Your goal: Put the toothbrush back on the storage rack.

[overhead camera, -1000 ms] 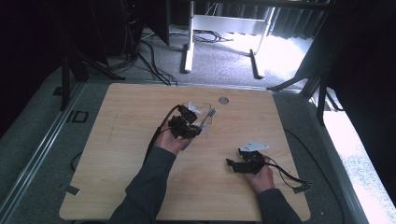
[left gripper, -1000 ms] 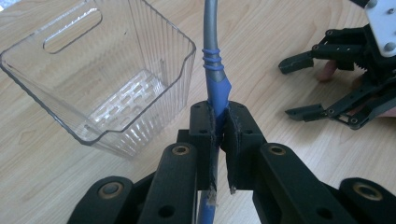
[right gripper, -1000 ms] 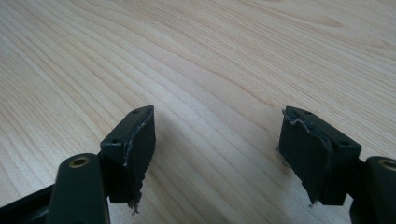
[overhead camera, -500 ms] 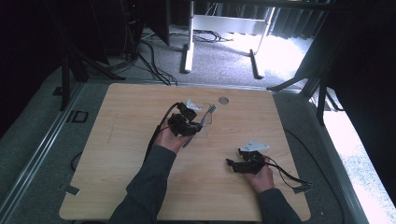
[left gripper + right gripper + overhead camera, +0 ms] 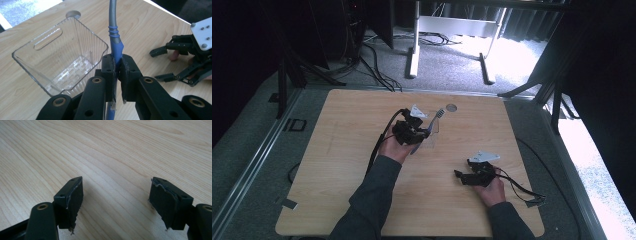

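One pale wooden table [image 5: 337,165]; left fingers [image 5: 116,65] clamping toothbrush [image 5: 115,46]; right fingers [image 5: 160,197] wide.

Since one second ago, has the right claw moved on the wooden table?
No. The right claw stays in the same place, equally far from the small round hole in the light wooden table, with its jaws open.

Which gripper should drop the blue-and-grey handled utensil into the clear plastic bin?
Left. The left gripper is shut on the blue-and-grey handled utensil, right beside the clear ribbed plastic bin. The right gripper is open, low over bare wooden table.
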`<action>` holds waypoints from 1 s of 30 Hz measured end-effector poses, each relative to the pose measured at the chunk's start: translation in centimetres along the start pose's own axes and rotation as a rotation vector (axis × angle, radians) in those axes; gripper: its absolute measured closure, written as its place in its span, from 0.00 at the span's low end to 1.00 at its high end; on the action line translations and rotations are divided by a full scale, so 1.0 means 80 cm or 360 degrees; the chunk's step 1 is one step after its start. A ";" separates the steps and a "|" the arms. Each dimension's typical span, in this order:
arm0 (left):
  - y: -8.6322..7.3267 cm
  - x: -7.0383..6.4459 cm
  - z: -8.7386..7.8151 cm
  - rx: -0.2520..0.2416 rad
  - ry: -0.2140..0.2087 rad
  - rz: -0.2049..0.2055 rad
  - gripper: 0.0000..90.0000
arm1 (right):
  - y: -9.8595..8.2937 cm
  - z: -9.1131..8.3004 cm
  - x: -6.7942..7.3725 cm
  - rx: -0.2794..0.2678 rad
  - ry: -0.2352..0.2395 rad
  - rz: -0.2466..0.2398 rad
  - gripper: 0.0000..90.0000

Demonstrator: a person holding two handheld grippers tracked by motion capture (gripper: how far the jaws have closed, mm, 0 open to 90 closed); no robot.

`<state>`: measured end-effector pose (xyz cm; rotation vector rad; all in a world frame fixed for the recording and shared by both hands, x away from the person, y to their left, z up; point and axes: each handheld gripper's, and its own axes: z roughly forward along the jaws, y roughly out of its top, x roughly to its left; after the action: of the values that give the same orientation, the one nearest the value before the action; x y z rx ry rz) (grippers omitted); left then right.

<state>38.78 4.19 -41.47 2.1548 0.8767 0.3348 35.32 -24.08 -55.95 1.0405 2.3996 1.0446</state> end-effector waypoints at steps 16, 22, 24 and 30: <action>-0.003 0.008 0.006 -0.0136 0.0071 -0.0011 0.92 | 0.000 0.000 0.000 -0.0001 0.0000 -0.0002 0.30; -0.006 0.015 0.007 -0.0178 0.0051 -0.0036 0.92 | 0.000 0.000 0.000 -0.0001 0.0000 -0.0001 0.30; -0.006 0.017 0.008 -0.0208 0.0048 -0.0022 0.92 | 0.000 0.000 0.000 -0.0001 0.0000 -0.0001 0.30; -0.007 0.023 0.009 -0.0263 0.0056 -0.0004 0.92 | 0.000 0.000 0.000 -0.0001 0.0001 -0.0002 0.30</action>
<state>40.23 5.30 -42.43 2.0008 0.8413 0.4301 35.32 -24.09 -55.96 1.0383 2.4001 1.0454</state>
